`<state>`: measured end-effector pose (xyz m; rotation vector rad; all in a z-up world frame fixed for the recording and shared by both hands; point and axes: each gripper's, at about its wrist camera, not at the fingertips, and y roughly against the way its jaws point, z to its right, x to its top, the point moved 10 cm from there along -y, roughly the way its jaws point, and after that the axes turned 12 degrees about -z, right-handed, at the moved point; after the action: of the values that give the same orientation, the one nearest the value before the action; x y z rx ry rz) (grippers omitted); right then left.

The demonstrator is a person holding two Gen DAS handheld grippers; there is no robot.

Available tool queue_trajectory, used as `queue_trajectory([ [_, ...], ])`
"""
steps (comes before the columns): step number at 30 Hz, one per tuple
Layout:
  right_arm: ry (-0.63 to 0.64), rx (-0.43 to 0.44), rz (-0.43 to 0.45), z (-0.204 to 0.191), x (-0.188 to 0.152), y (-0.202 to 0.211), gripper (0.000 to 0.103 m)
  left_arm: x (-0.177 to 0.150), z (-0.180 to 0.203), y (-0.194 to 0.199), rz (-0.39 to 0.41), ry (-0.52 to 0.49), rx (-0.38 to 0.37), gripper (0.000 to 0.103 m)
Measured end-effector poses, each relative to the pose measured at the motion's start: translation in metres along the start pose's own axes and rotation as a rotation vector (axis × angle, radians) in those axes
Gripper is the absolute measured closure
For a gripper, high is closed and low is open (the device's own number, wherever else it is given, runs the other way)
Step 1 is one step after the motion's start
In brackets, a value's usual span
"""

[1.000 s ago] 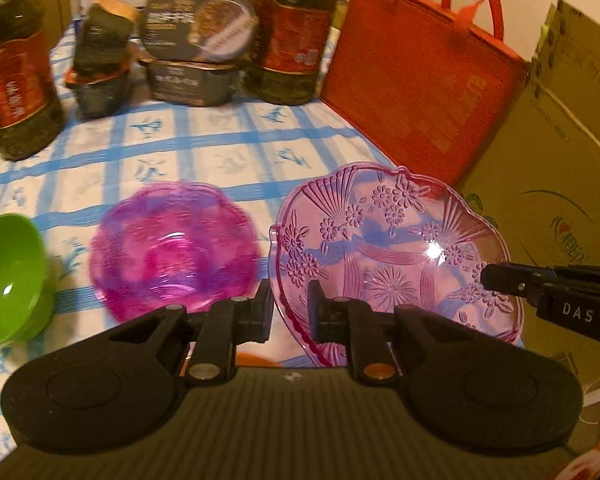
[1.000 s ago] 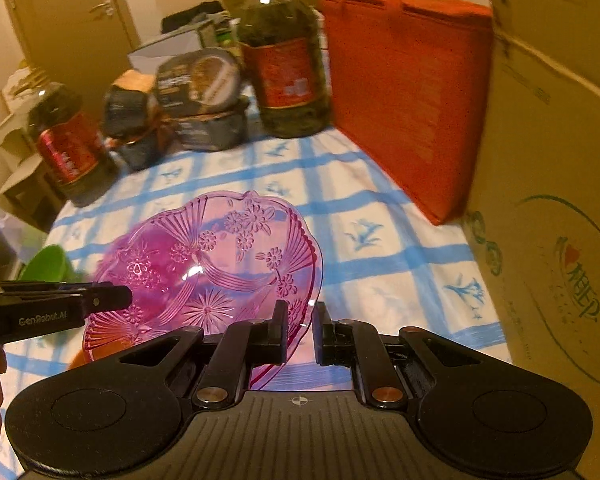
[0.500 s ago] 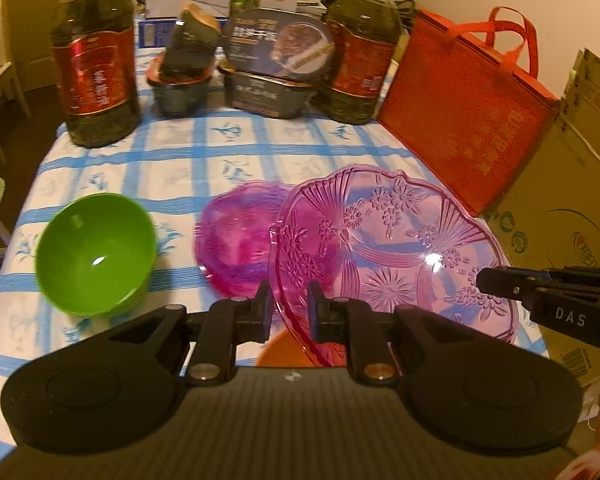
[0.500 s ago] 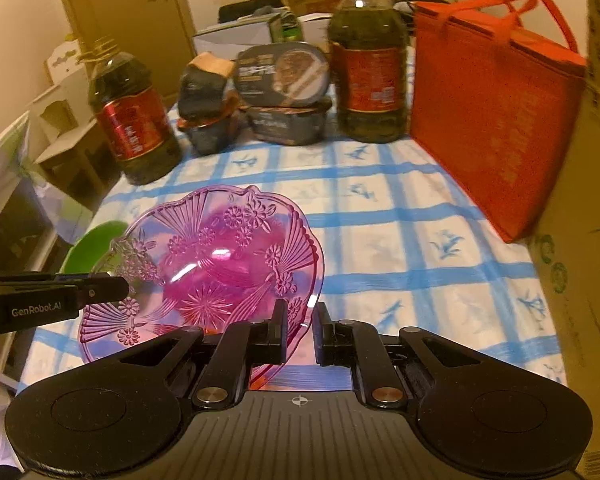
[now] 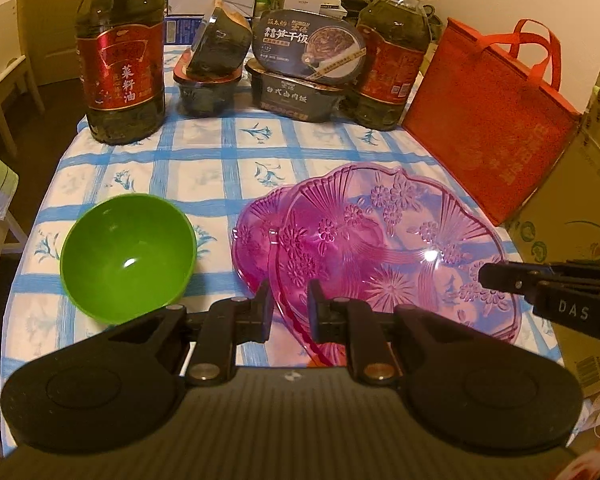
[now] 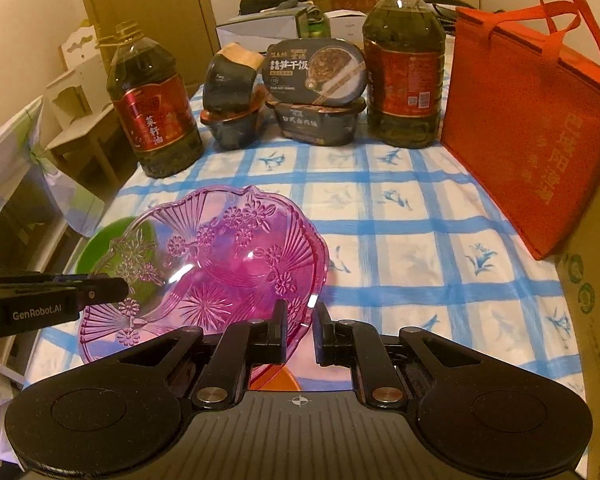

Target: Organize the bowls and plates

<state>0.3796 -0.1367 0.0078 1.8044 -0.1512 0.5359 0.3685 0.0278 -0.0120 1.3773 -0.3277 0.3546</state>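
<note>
A clear pink flower-patterned plate (image 5: 388, 248) (image 6: 204, 264) is held above the table by both grippers. My left gripper (image 5: 289, 308) is shut on its left rim; my right gripper (image 6: 300, 328) is shut on its right rim. A smaller pink bowl (image 5: 256, 232) sits on the checked tablecloth, mostly hidden under the plate. A green bowl (image 5: 128, 252) stands to the left; in the right wrist view it (image 6: 108, 248) shows behind the plate. An orange dish (image 6: 276, 380) peeks out below the plate at the near edge.
Two oil bottles (image 5: 120, 64) (image 5: 392, 64), food boxes (image 5: 300, 68) and a dark tub (image 5: 212, 72) line the back. A red bag (image 5: 488, 120) and a cardboard box (image 5: 572, 208) stand along the right. The table edge (image 5: 40, 216) drops off at left.
Both grippers carried the plate left, over the smaller pink bowl, which is now mostly covered. The views pulled back and up, bringing the green bowl fully into sight.
</note>
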Motion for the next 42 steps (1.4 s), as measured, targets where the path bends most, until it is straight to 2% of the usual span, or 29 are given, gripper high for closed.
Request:
queue_trajectory([
  [8,-0.009,-0.003,-0.017,0.011,0.024,-0.034,0.091,0.024,-0.012,-0.033,-0.007,0.002,0.016,0.088],
  [22,0.008,-0.018,-0.1,0.028,0.04,-0.125,0.09,0.033,-0.031,-0.113,-0.056,0.027,0.061,0.088],
  [29,0.032,-0.024,-0.115,0.027,0.043,-0.147,0.09,0.032,-0.04,-0.132,-0.067,0.035,0.071,0.088],
  [38,0.045,-0.036,-0.111,0.026,0.043,-0.155,0.089,0.033,-0.041,-0.137,-0.061,0.031,0.08,0.088],
  [40,0.045,-0.035,-0.118,0.027,0.042,-0.158,0.086,0.033,-0.041,-0.139,-0.063,0.024,0.092,0.087],
  [41,0.046,-0.035,-0.112,0.027,0.042,-0.158,0.077,0.033,-0.042,-0.138,-0.054,0.021,0.104,0.087],
  [42,0.042,-0.033,-0.101,0.028,0.043,-0.157,0.06,0.034,-0.043,-0.138,-0.047,0.022,0.112,0.084],
])
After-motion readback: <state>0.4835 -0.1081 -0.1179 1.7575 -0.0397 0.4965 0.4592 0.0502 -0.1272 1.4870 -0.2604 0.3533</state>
